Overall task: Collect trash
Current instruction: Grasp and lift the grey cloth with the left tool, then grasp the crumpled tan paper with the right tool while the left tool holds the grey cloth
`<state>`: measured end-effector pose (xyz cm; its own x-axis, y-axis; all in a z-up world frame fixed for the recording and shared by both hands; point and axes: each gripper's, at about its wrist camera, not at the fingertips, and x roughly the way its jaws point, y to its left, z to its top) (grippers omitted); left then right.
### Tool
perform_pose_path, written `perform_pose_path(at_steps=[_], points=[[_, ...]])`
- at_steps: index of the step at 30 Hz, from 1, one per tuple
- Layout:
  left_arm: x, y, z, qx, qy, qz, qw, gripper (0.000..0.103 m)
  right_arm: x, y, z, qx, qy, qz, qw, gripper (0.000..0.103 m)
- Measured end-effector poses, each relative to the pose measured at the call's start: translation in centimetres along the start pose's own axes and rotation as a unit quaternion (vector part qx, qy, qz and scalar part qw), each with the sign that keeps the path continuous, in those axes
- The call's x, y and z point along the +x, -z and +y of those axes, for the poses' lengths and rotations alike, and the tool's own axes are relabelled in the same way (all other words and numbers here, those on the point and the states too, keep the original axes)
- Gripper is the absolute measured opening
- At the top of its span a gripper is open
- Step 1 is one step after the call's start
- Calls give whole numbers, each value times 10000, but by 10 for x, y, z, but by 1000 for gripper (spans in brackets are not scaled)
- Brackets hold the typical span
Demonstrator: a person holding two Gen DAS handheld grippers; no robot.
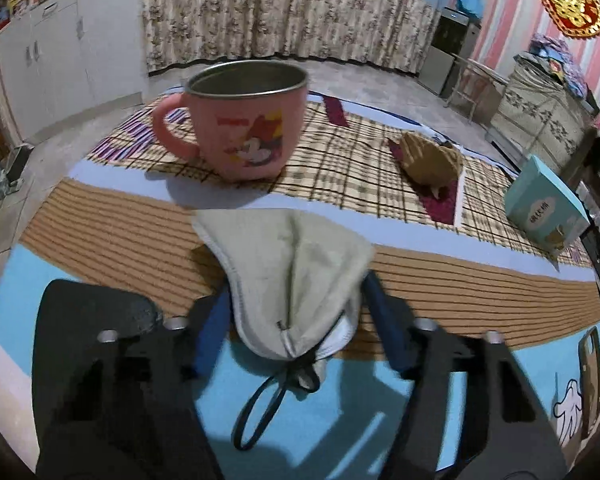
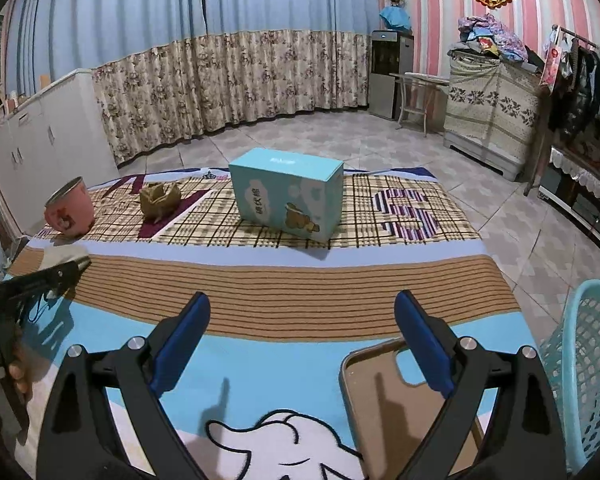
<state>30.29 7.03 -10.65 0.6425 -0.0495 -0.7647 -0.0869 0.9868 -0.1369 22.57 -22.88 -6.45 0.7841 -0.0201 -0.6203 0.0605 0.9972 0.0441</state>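
Near the blanket edge, left gripper (image 1: 296,312) clamping face mask (image 1: 296,276), right gripper (image 2: 300,332) spread wide, basket (image 2: 584,364) alongside.

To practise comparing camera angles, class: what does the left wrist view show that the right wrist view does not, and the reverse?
Only the left wrist view: the beige face mask's black ear loop, hanging between the left gripper's jaws.

Only the right wrist view: the turquoise plastic mesh basket, the tan phone case and the right gripper, jaws open and holding nothing.

Both: the pink metal-lined cartoon mug, the crumpled brown paper and the light blue cardboard box on the patterned blanket.
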Motion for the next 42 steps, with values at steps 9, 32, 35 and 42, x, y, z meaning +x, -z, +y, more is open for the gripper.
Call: perform_pose_path(at_steps=[9,32,35,42], points=[[-16,-14,-8,593,-79,-248,9979,19,4,-17,32,-346,-230,60,9991,91],[-44,-65,115,509,-523,-842,9938,19,156,-85,188,-991,-235,762,9919,90],[-36,-65,119,393,-435,-766,9953,19,165,-88,195,-972,-255,829,9915,77],[-27,-59,114,464,-541,-684,9951,19,171,-81,194,-1003,-427,953,9895,50]])
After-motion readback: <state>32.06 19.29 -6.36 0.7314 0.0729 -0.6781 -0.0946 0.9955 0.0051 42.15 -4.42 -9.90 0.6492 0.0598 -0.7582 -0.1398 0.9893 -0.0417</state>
